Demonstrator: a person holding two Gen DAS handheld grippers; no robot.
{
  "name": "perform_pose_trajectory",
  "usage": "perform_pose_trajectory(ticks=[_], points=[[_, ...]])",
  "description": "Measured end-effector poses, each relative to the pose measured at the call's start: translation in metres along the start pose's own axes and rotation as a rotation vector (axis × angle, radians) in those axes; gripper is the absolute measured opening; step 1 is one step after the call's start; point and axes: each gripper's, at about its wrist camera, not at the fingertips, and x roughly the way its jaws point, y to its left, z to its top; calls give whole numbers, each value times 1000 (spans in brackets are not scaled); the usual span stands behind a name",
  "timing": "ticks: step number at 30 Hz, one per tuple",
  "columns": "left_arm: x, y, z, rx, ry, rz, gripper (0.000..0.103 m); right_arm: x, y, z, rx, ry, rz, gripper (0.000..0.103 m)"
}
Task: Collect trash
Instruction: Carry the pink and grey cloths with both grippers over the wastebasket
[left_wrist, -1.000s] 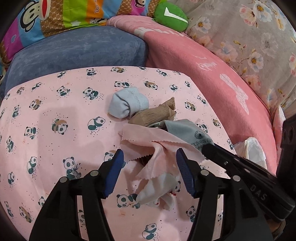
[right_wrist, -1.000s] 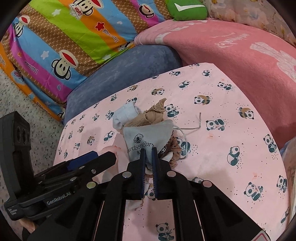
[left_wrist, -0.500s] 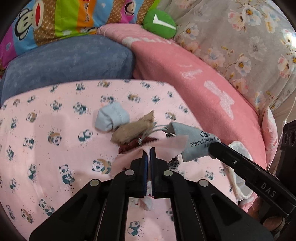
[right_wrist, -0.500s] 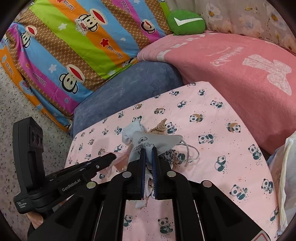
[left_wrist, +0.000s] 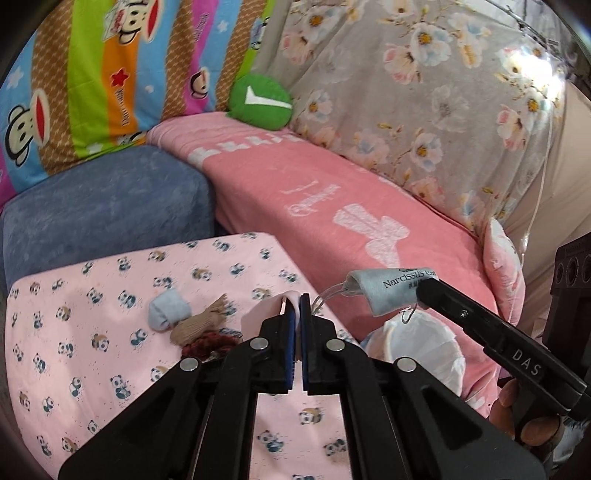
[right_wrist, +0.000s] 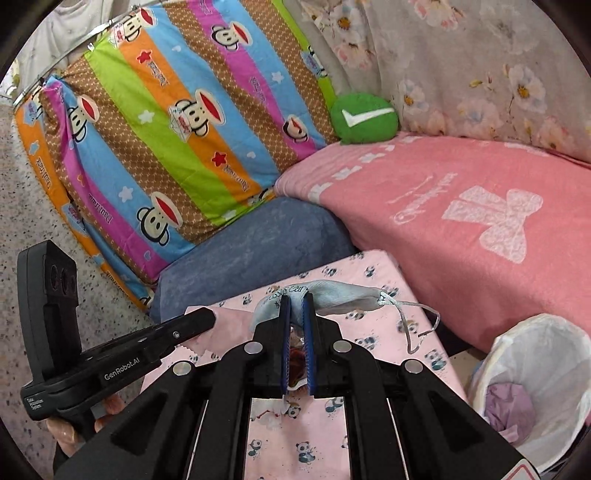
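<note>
one pale grey printed pouch (right_wrist: 334, 293), silvery drawstring trailing, creased between right tongs (right_wrist: 295, 301)

panda-print surface (left_wrist: 92, 387): blue sock (left_wrist: 168, 314), tan sock (left_wrist: 201, 325), dark red scrap (left_wrist: 208, 343).

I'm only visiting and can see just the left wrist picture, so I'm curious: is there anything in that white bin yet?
Observer: Yes. The right wrist view looks down into the white bin and shows a crumpled lilac piece lying inside.
Operator: And how is the grey pouch being gripped?
Observer: The right gripper is shut on the grey pouch near its middle, so it drapes off both sides of the fingers.
</note>
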Motion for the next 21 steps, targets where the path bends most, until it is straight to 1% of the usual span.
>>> perform_pose_trajectory(ticks=[5, 11, 15, 21], points=[[-2, -37, 8, 46, -16, -52, 2, -38, -18, 9, 12, -59, -40, 8], [5, -89, 9, 119, -14, -124, 2, -83, -53, 13, 43, -113, -101, 8], [15, -126, 6, 164, 4, -179, 2, -111, -83, 10, 71, -136, -148, 8], [29, -167, -3, 208, 42, -242, 2, -139, -121, 2, 109, -154, -205, 8]])
